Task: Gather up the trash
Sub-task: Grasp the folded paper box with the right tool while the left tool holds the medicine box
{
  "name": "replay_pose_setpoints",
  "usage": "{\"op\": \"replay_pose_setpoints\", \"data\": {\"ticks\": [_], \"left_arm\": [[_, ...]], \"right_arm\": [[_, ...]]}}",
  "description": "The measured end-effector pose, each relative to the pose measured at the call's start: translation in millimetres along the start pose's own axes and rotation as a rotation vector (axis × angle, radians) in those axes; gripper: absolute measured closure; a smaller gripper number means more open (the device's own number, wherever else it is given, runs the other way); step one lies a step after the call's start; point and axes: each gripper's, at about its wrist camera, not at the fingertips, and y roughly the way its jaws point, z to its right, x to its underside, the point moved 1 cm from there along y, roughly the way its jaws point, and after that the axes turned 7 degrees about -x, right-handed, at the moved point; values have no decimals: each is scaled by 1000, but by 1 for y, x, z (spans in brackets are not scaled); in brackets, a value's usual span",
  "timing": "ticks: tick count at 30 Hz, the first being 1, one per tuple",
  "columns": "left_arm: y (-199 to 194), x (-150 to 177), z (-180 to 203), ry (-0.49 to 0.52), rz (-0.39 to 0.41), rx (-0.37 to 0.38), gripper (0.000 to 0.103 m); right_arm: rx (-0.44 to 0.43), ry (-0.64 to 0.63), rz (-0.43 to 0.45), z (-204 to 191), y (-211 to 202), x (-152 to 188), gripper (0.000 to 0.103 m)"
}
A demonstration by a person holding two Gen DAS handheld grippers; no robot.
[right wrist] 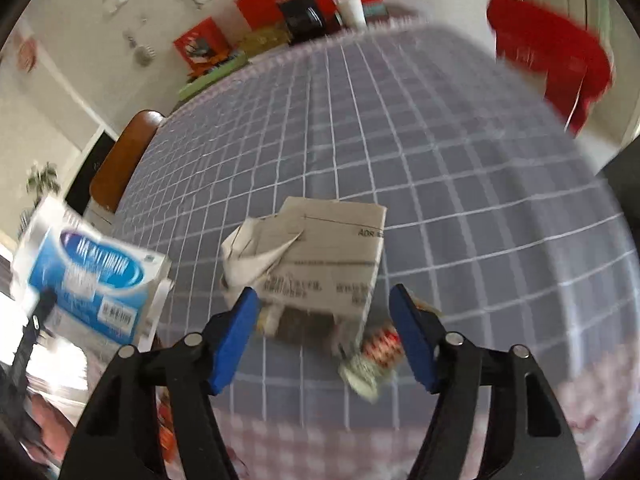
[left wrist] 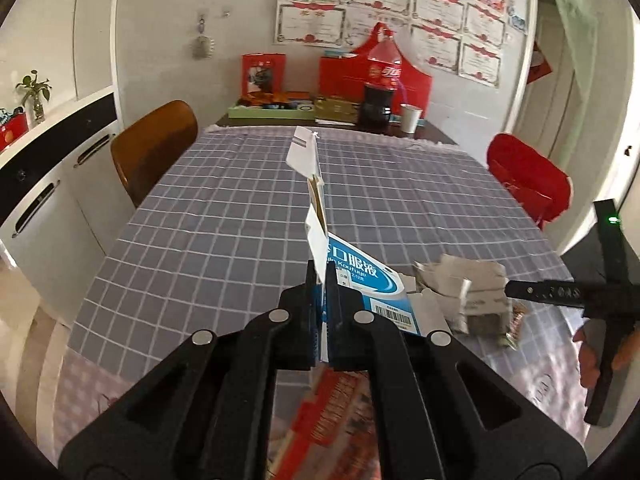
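The left gripper (left wrist: 323, 280) is clamping its black jaws tight on an edge of the flattened blue-and-white medicine carton (left wrist: 360, 284), which is standing edge-on between them and rising clear of the grey checked tablecloth (left wrist: 224, 208). In the right wrist view the same carton (right wrist: 92, 280) is hanging off to the left, above the near left part of the cloth.

The right gripper (right wrist: 324, 312) is holding its blue-padded fingers (right wrist: 236, 336) wide apart with nothing between them. It is hovering just short of the crumpled grey cardboard box (right wrist: 324, 256), which is lying near the near edge of the cloth. A small red-and-white crumpled wrapper (right wrist: 376, 352) is lying just beside that box, toward the near edge; the blur is preventing a finer reading of it.

Judged status: one item of trash is being carried, and two items are waiting on the cloth. No bin or bag is showing with certainty in either view, so the drop-off point cannot be told. Remaining work appears to be closing on the cardboard box, taking the wrapper, and depositing all three.

At the far edge, a cola bottle (left wrist: 380, 88) and a white cup (left wrist: 411, 118) are standing, probably not trash.
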Motion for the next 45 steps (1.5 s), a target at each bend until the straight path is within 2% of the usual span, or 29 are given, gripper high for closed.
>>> {"op": "replay_pose_setpoints", "data": {"ticks": [2,3,4,5,6,8,11,12,15,19,22,28,32,38,45], "left_arm": [[4,-1,-2,9,1,-8,100],[7,-1,-2,12,0,-16,100],[9,-1,-2,13,2,-22,100],[10,-1,-1,12,4,-21,100],[11,-1,-1,10,4,-16,100],[11,0,2,8,0,-12,100],[5,1,7,11,13,-3,100],[1,1,7,3,16,21,100],[-11,0,13,-8,22,55,100],[-34,4,27,6,50,86,100],[-51,10,41,17,61,121,100],[-81,32,75,46,36,215,100],[-101,52,103,89,23,265,100],[-137,86,155,183,18,340,99],[-185,127,231,300,23,466,99]], "right_arm": [[9,46,-23,10,16,-12,41],[25,50,-29,13,21,-15,47],[32,60,-39,15,28,-16,58],[22,72,-55,17,33,-15,85],[20,80,-68,19,37,-15,90],[-8,107,-54,20,33,-9,93],[13,81,18,12,9,3,96],[20,69,39,8,0,8,97],[16,43,120,-3,-40,23,99],[71,-40,237,-20,-100,50,100],[88,-67,280,-22,-135,70,100],[129,-86,333,-9,-198,119,100],[121,-65,359,5,-230,152,100],[163,-13,402,34,-278,203,100],[212,53,490,72,-343,266,100]]}}
